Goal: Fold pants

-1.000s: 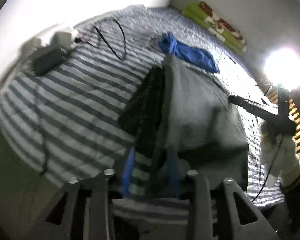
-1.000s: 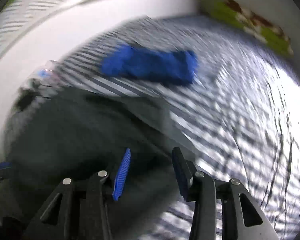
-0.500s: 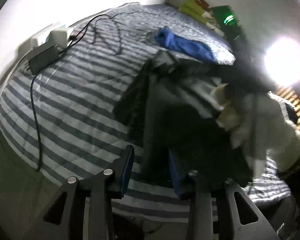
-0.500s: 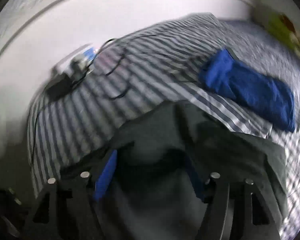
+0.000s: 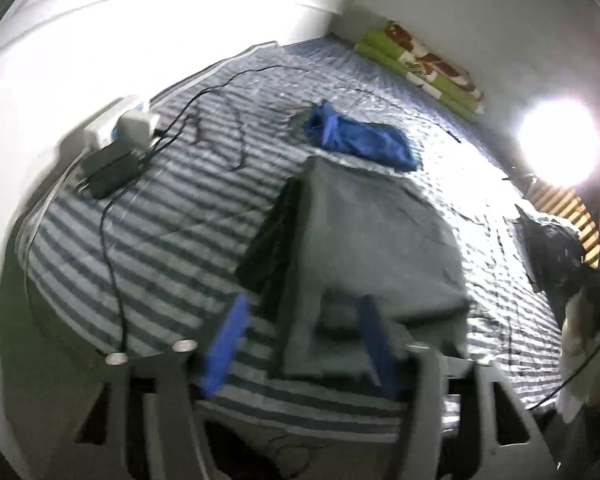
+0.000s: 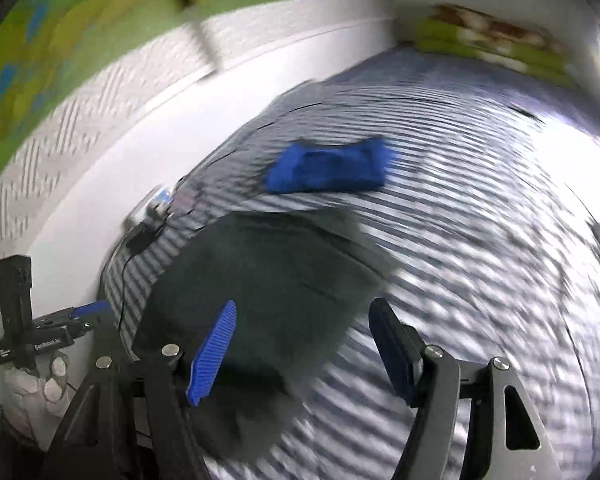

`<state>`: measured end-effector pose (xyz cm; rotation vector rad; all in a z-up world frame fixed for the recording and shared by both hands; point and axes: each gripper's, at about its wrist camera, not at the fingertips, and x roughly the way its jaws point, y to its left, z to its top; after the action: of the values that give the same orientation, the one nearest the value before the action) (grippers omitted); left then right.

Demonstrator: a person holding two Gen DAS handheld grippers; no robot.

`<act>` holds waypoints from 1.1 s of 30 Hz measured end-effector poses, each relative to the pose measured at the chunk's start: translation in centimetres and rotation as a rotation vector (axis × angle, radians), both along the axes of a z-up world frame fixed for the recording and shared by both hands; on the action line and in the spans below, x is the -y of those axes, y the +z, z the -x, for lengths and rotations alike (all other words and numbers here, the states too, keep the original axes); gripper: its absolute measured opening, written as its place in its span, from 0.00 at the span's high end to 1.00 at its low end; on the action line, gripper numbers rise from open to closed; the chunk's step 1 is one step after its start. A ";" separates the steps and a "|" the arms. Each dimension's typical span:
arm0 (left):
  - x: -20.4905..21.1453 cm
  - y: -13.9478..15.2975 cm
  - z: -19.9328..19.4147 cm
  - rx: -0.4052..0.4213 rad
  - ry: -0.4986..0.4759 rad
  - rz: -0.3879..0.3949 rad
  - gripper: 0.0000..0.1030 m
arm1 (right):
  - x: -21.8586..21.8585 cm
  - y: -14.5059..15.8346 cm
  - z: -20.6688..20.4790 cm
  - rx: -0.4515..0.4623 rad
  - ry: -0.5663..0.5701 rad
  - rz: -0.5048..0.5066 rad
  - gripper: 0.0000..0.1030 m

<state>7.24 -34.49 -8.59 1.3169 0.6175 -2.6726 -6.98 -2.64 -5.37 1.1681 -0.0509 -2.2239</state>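
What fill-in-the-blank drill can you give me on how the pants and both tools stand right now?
1. The grey pants lie folded on a ____ bedsheet.
2. Beyond them lies a ____ garment.
3. The left tool stands ____, its jaws having just been opening, gripping no cloth.
4. The right tool also stands ____.

Missing words: striped; blue; open; open

Left gripper [image 5: 300, 344]: jaws have just been opening, pads now off the grey pants [image 5: 364, 240], no cloth pinched. Right gripper [image 6: 304, 352]: jaws likewise wider, cloth released. Pants, earlier lifted and draped, now lie folded flat at centre frame. Right-wrist view has swung; blue garment [image 6: 328, 168] now upper centre.
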 end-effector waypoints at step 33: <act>-19.1 -8.2 27.3 0.420 -0.376 0.232 0.38 | 6.3 -8.0 -11.1 -0.247 0.280 -0.009 0.93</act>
<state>-20.06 -15.43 -16.76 1.9958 0.0087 -2.4877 4.09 -8.96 -13.35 0.8393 0.2112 -2.1001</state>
